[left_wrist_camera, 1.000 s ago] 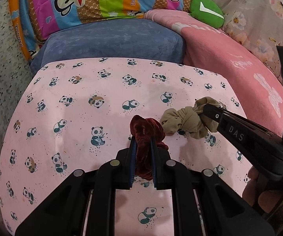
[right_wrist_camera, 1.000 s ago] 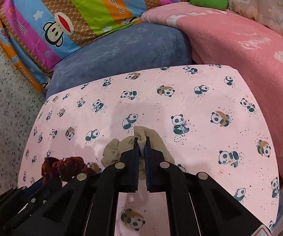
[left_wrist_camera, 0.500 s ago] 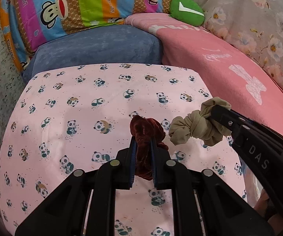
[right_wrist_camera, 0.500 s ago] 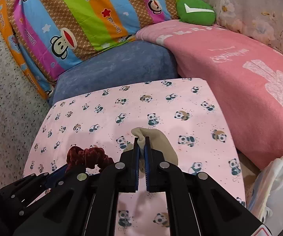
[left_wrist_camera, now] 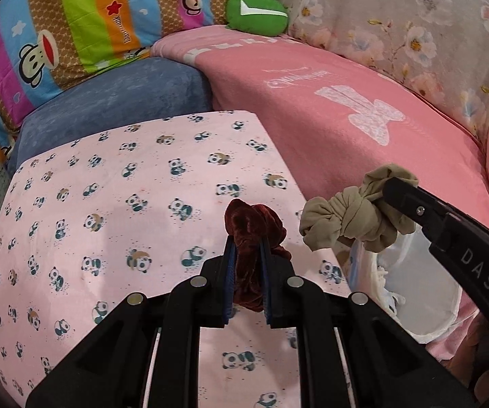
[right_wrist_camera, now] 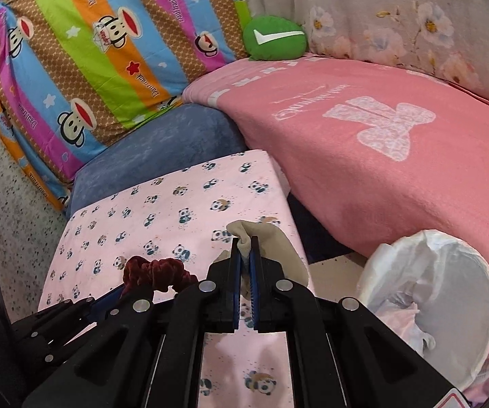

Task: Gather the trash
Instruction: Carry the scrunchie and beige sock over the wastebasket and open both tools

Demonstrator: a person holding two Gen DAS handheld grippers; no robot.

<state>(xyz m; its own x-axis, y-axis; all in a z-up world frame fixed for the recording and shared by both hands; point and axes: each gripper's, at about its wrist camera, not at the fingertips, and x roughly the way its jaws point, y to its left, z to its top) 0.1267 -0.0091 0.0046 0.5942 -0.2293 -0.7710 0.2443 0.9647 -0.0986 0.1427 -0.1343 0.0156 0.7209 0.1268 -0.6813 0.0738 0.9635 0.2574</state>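
Clamping a plush, ruffled dark-red velvet scrunchie (left_wrist_camera: 249,234), the left gripper (left_wrist_camera: 247,255) holds it above the panda-print pink tabletop (left_wrist_camera: 108,210). The right gripper (right_wrist_camera: 244,250) pinches a knotted, matte khaki fabric scrunchie (left_wrist_camera: 349,219), jaws clenched tight, near a crinkly white plastic-lined bin (right_wrist_camera: 448,292) beside the fuzzy pink blanket (right_wrist_camera: 380,170).

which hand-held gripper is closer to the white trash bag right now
Right. The right hand-held gripper, holding the beige scrunchie, is at the white trash bag; the left is over the panda sheet.
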